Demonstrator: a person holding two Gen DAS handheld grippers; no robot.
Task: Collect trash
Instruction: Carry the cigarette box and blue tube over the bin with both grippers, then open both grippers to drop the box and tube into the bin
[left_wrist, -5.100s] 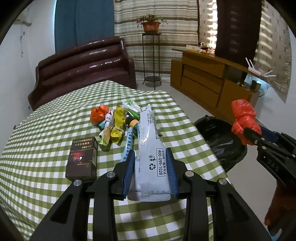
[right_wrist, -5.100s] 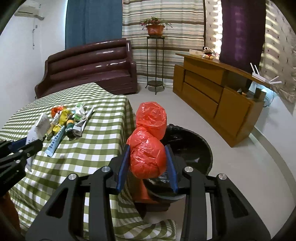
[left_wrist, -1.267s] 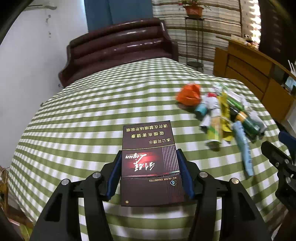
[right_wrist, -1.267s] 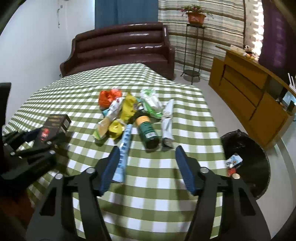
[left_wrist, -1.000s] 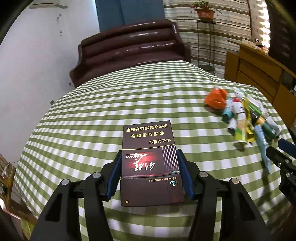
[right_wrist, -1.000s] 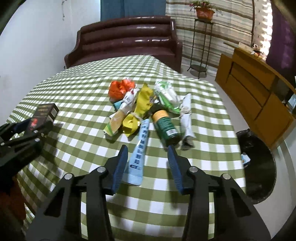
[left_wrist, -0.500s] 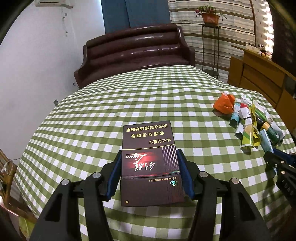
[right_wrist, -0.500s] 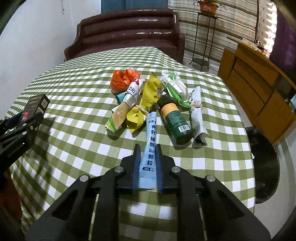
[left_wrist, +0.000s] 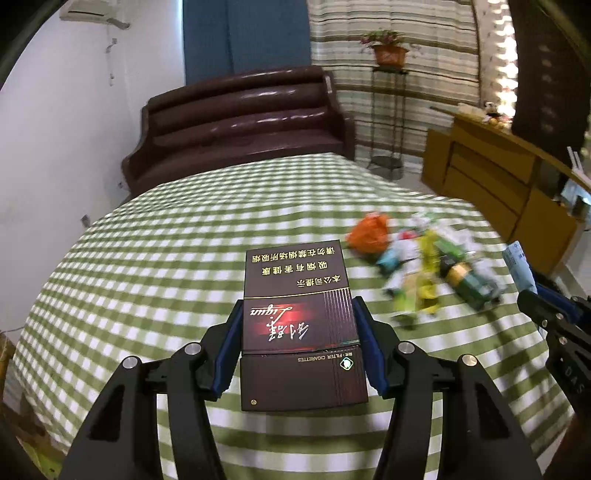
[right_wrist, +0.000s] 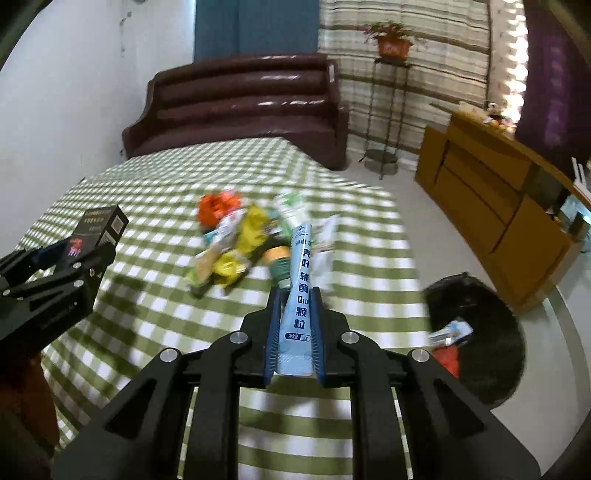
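My left gripper (left_wrist: 299, 328) is shut on a dark maroon cigarette box (left_wrist: 299, 317), held above the green checked tablecloth (left_wrist: 147, 266). My right gripper (right_wrist: 294, 314) is shut on a light blue sachet (right_wrist: 301, 284) with Chinese print, lifted off the cloth. The left gripper with the box (right_wrist: 98, 225) shows at the left of the right wrist view. The right gripper with the sachet (left_wrist: 519, 264) shows at the right edge of the left wrist view. A pile of trash (right_wrist: 240, 240) lies on the table: an orange bag (left_wrist: 369, 232), yellow wrappers, a green bottle (left_wrist: 469, 280).
A black bin bag (right_wrist: 476, 332) stands on the floor right of the table with some trash inside. A brown leather sofa (left_wrist: 240, 122) is behind the table. A wooden sideboard (right_wrist: 491, 214) lines the right wall, and a plant stand (right_wrist: 391, 110) stands at the back.
The right gripper closed on the blue sachet and lifted it off the table. Both grippers rose and drew back, the left still holding the box.
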